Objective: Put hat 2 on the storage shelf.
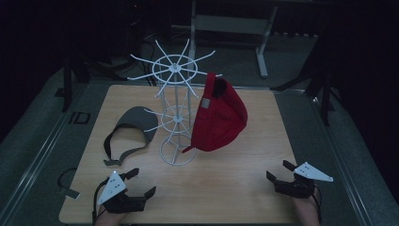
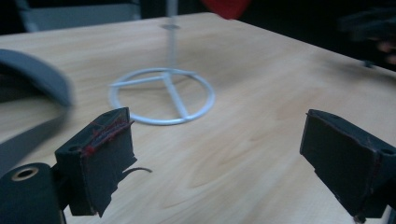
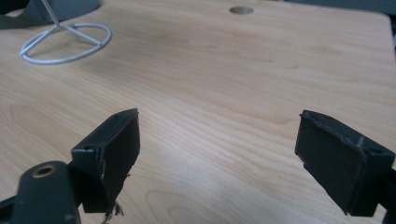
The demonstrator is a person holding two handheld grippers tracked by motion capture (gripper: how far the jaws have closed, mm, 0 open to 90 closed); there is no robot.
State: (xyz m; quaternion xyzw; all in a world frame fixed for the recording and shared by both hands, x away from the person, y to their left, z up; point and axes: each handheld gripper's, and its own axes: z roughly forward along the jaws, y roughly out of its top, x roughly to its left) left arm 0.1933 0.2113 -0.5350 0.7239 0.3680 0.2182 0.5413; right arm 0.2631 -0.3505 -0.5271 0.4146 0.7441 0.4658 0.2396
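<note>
Wooden table [image 1: 226, 183] holds a white wire rack [image 1: 175, 113] with a red cap [image 1: 221, 115]; both claws gape, empty

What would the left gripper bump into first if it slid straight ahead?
Probably the white wire rack's ring base, lying ahead of the open left gripper on bare table. The grey visor sits off to its left.
</note>
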